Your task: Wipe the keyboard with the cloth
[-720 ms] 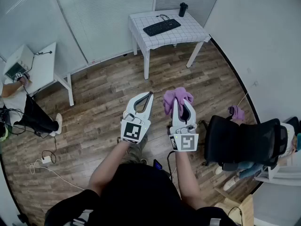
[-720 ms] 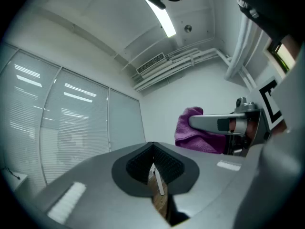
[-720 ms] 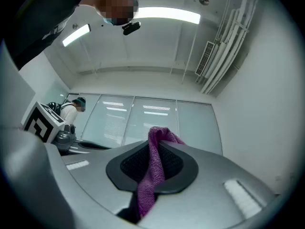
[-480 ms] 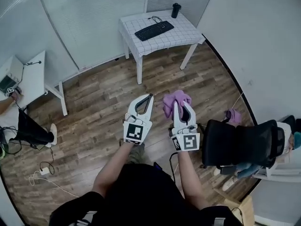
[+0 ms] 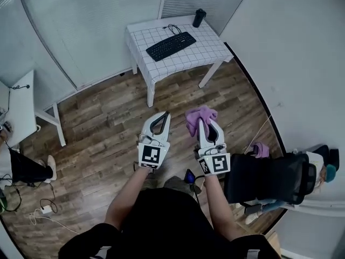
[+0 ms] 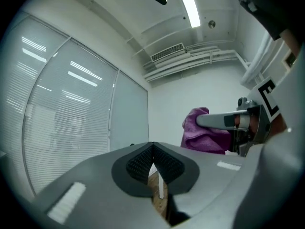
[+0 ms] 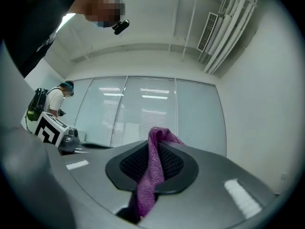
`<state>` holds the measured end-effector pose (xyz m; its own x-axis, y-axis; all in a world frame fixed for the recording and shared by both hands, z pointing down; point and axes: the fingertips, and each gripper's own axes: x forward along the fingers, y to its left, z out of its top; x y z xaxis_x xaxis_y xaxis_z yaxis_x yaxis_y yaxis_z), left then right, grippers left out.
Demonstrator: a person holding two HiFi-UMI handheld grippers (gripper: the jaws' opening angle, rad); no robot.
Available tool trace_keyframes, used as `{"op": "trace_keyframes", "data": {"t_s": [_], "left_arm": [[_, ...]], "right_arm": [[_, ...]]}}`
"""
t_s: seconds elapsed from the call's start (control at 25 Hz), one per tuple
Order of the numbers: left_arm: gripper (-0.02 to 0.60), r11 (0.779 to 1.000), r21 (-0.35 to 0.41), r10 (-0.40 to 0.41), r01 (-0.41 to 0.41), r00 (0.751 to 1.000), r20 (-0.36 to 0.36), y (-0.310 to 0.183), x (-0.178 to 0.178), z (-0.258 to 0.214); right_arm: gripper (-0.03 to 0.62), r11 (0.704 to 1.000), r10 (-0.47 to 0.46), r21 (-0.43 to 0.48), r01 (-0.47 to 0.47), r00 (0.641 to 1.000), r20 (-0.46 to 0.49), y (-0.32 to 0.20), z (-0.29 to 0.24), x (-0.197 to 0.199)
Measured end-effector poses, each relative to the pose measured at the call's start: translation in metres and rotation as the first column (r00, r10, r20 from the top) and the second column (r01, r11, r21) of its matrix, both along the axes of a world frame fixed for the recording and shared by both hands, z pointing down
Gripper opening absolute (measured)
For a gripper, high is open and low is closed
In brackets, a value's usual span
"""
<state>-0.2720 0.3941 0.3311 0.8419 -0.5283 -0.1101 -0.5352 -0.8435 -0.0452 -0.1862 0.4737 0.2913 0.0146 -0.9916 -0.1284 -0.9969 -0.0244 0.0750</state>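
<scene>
the keyboard (image 5: 171, 46) lies across the middle of the white grid-topped counter (image 5: 207, 47). its cable is coiled behind it and a dark cup (image 5: 199, 18) stands at the counter's far corner. both grippers are held out over the wood floor, well short of the counter's near edge and pointing toward it. the right gripper (image 5: 205, 122) has its jaws clamped on the purple cloth (image 5: 197, 117). its own view shows a thin fold pinched between the pads, poking up above them and trailing down below. the left gripper (image 5: 163, 115) is fully closed with nothing between its pads.

the step in hand looks like the approach, bringing the cloth up to the counter. to do it well, keep the right gripper's clamp firm so the thin fold does not slip out. come up square to the counter's near edge. then lower the gripper so the loose bunch of cloth, not the jaw tips, meets the keys. the free left gripper could steady one end of the keyboard against the counter, since a light keyboard will likely slide under a wipe. stay clear of the cable and the cup.

compared with the earlier head views, the counter now sits nearer and further left, more squarely ahead of the grippers, so the person has walked toward it. the clamp on the cloth and the closed left jaws look unchanged.
</scene>
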Motion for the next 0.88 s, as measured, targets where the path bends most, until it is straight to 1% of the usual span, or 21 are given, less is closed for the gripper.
{"op": "trace_keyframes", "data": {"t_s": [0.08,0.2,0.32,0.44,0.56,0.68,0.88], "left_arm": [[-0.002,1.000,-0.021,0.003,-0.003,1.000,0.004,-0.017,0.011,0.007],[-0.002,0.999,-0.032,0.023,-0.023,1.000,0.013,-0.032,0.026,0.014],[-0.002,0.998,-0.052,0.033,-0.030,0.999,0.042,-0.052,0.042,0.026],[-0.002,0.997,-0.066,0.036,-0.032,0.997,0.068,-0.069,0.061,0.039],[-0.002,0.997,-0.067,0.033,-0.026,0.994,0.103,-0.094,0.087,0.050],[-0.002,0.998,-0.065,0.017,-0.008,0.990,0.138,-0.125,0.115,0.059],[-0.002,0.997,-0.070,-0.022,0.036,0.980,0.199,-0.179,0.171,0.066]], "right_arm": [[0.053,1.000,-0.005,-0.015,0.005,1.000,0.009,-0.020,0.005,0.009],[0.054,0.999,-0.009,-0.037,0.009,1.000,0.013,-0.043,0.012,0.021],[0.054,0.999,0.004,-0.052,-0.003,1.000,0.019,-0.066,0.019,0.038],[0.054,0.998,0.030,-0.064,-0.029,0.999,0.017,-0.087,0.028,0.064],[0.054,0.998,0.027,-0.053,-0.025,0.998,0.056,-0.114,0.036,0.098],[0.054,0.998,0.016,-0.066,-0.010,0.996,0.084,-0.146,0.049,0.136],[0.054,0.995,-0.011,-0.093,0.023,0.992,0.128,-0.205,0.057,0.222]]}}
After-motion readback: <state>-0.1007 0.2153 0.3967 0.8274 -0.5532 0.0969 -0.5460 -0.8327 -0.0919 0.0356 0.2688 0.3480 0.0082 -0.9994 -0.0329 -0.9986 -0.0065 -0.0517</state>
